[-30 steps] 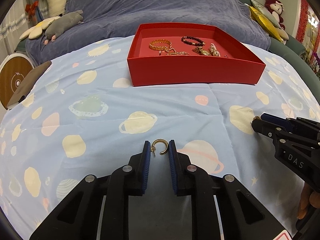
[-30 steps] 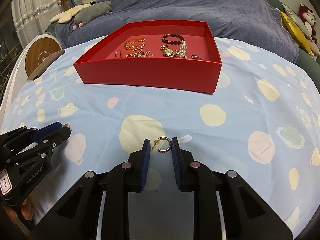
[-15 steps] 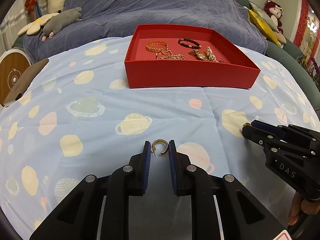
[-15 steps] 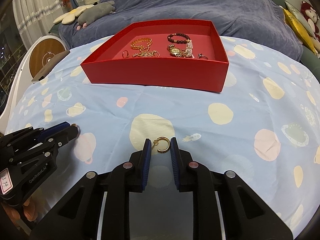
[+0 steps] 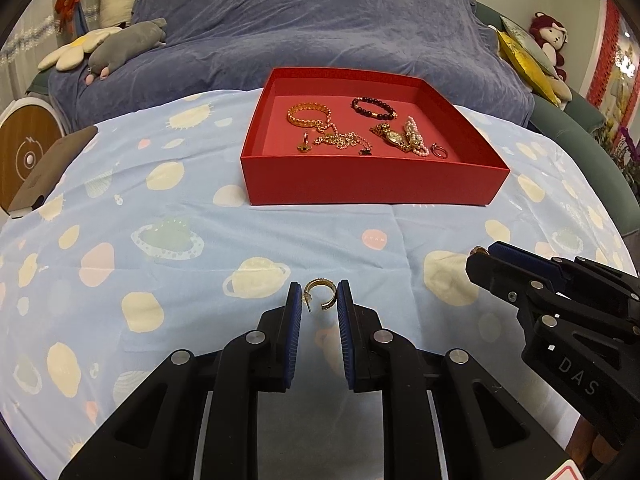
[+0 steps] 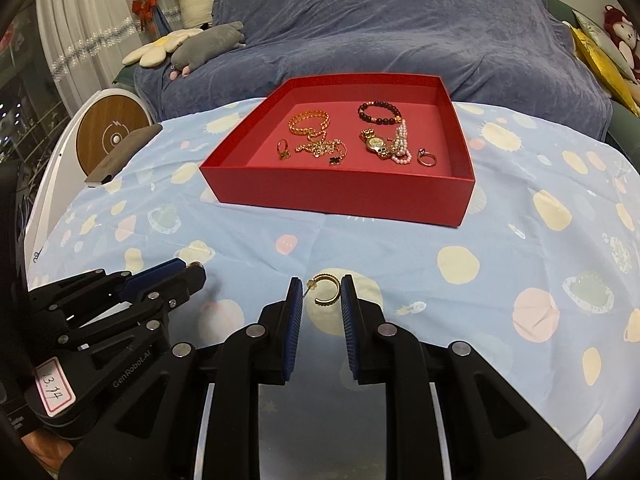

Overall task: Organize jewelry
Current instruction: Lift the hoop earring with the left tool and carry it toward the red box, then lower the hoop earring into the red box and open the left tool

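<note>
A red jewelry box (image 5: 372,184) stands on the blue planet-print cloth and also shows in the right wrist view (image 6: 340,196). It holds bracelets, a chain, a watch, pearls and rings. My left gripper (image 5: 319,300) is shut on a gold hoop earring (image 5: 321,295), lifted above the cloth. My right gripper (image 6: 321,295) is shut on a second gold hoop earring (image 6: 326,290). Each gripper shows in the other's view: the right gripper (image 5: 480,258) and the left gripper (image 6: 196,274).
A blue-covered sofa (image 5: 320,28) with plush toys (image 5: 120,46) lies behind the table. A round wooden disc (image 6: 112,136) and a dark flat case (image 6: 124,152) sit at the left edge. Cushions and a red monkey toy (image 5: 548,40) are at right.
Both grippers, each holding its earring, have risen and moved toward the red box, so more of the box's inside shows.
</note>
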Action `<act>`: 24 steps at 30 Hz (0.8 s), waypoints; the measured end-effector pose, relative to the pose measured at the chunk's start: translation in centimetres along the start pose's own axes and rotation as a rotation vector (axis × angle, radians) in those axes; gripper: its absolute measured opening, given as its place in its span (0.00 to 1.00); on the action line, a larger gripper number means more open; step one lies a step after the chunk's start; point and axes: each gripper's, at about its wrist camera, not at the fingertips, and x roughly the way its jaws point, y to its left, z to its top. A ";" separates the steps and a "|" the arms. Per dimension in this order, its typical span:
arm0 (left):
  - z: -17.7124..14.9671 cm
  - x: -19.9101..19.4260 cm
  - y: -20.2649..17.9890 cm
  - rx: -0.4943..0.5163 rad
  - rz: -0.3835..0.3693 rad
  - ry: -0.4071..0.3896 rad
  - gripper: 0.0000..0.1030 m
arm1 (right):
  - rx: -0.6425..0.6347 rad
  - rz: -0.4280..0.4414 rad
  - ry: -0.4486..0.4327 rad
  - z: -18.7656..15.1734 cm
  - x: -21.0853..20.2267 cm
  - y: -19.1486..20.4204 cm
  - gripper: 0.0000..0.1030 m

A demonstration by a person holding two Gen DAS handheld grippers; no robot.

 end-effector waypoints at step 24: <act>7.9 -1.8 0.5 -0.023 0.006 -0.094 0.15 | -0.014 -0.011 -0.107 7.6 -1.1 -0.8 0.18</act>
